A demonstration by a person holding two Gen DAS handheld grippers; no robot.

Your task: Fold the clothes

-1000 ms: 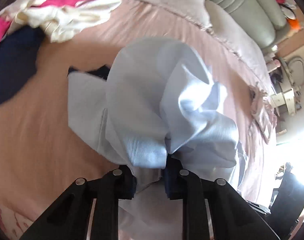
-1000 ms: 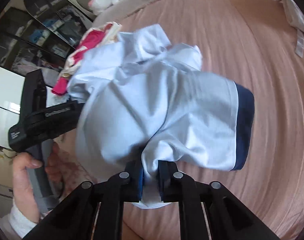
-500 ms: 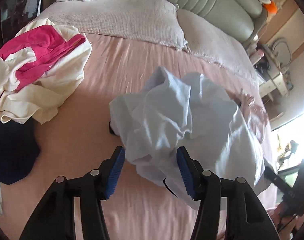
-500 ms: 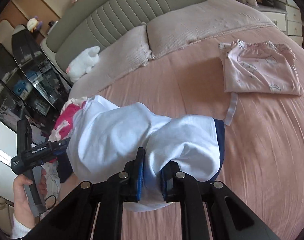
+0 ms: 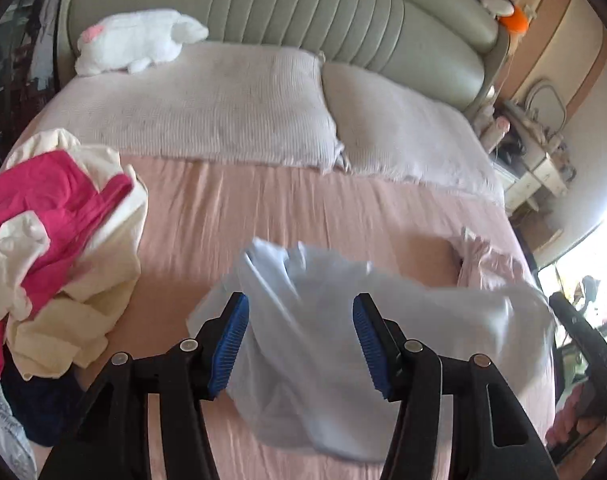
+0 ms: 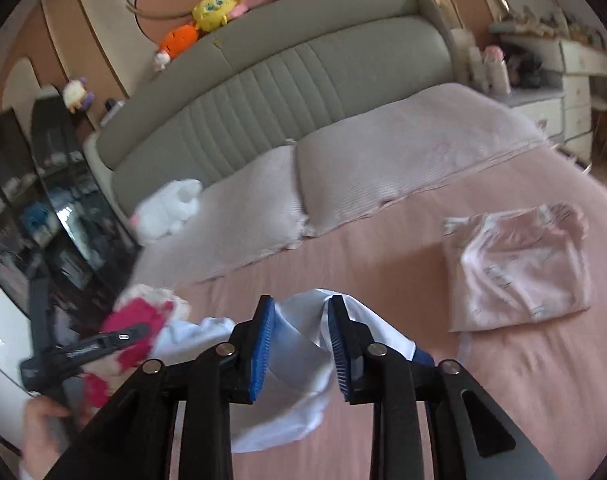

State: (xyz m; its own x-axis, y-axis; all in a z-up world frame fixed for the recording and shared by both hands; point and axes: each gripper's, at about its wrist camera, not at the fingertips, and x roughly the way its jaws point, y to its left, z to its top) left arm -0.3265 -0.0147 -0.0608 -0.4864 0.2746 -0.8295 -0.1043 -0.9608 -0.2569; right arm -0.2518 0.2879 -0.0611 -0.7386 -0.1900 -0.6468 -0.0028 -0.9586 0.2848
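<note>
The pale blue shirt (image 5: 343,340) lies crumpled on the pink bed sheet (image 5: 263,208), below the pillows (image 5: 207,108). The left gripper (image 5: 301,340) is spread, its jaws just opened, pads clear of the cloth; the right gripper (image 6: 299,350) has just been opening too, cloth loose between. Left of the shirt sits a pink-and-cream clothes pile (image 5: 55,248); right of it, folded pink pyjamas (image 6: 515,272). A white plush toy (image 5: 135,40) rests by the padded headboard (image 5: 303,12).
</note>
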